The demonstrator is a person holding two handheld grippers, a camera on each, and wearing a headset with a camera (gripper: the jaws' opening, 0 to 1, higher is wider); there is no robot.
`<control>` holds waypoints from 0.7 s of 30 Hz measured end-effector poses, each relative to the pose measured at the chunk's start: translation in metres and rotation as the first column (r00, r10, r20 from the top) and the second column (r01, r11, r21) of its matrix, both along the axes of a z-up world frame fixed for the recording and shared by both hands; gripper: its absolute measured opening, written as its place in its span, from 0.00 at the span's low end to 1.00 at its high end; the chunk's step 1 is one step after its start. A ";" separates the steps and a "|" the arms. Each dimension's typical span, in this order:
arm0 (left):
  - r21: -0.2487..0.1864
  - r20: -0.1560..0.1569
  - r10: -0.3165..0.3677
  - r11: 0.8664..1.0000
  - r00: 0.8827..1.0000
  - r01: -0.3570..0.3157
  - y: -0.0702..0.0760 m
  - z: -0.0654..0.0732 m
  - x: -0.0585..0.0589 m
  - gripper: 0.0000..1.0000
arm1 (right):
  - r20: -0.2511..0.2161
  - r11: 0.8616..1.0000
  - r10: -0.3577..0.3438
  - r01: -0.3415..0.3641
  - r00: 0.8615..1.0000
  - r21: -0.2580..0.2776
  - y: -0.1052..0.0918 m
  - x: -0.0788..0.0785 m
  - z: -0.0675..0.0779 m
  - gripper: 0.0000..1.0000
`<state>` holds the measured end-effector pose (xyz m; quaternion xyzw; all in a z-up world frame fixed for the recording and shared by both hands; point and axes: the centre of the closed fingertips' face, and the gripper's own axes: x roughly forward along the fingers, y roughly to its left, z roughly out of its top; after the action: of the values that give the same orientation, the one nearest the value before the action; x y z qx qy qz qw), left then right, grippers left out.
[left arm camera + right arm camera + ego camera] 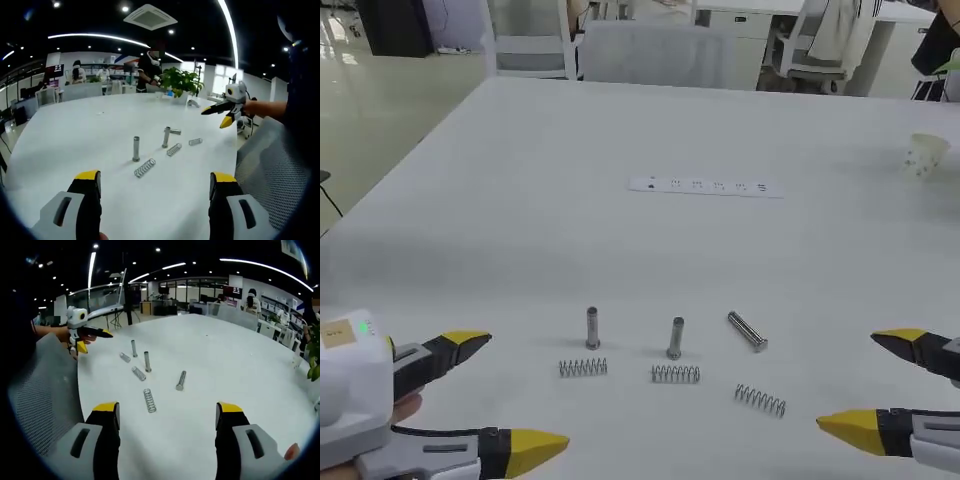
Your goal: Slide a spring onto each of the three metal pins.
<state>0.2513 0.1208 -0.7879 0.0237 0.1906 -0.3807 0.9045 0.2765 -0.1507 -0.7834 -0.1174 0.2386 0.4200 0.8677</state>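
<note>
Left gripper [510,392] is hanging low over the table [520,200], jaws spread wide, gripping nothing. Right gripper [857,382] is mirroring it, also wide apart and empty. Both are pointing inward at the parts between them, likely so either one can reach in.

Three springs are lying flat in a row just ahead of the jaws. Left spring [583,368] is sitting nearest the left gripper, middle spring [675,374] between the two grippers, right spring [760,400] nearest the right gripper.

Just beyond each spring, apart from it, a pin is waiting, which looks like a one-to-one layout. Left pin [592,328] and middle pin [676,338] are standing upright. Right pin [747,331] is lying on its side, so it's probably needing to be stood up or held first. No spring is sitting on a pin yet.

Farther out, a power strip [705,187] and a paper cup [925,155] are sitting well beyond both grippers, out of the way.
</note>
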 end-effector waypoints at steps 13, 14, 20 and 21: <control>-0.001 0.000 0.002 1.000 1.000 -0.002 0.000 0.000 0.000 0.87 | -0.003 1.000 -0.003 0.003 1.000 0.001 0.000 0.001 -0.001 0.78; -0.001 0.000 0.003 1.000 1.000 -0.003 0.000 0.000 0.000 0.87 | -0.003 1.000 -0.003 0.003 1.000 0.001 0.000 0.002 0.000 0.78; -0.003 -0.001 0.005 1.000 1.000 -0.005 0.000 -0.001 0.000 0.87 | 0.000 1.000 -0.002 0.002 1.000 -0.008 0.000 0.006 0.000 0.78; -0.003 -0.001 0.005 1.000 1.000 -0.005 0.000 -0.001 0.000 0.87 | 0.002 1.000 -0.002 0.002 1.000 -0.013 0.001 0.007 0.000 0.78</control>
<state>0.2509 0.1211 -0.7887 0.0216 0.1904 -0.3787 0.9054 0.2835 -0.1501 -0.7831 -0.1233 0.2406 0.4173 0.8676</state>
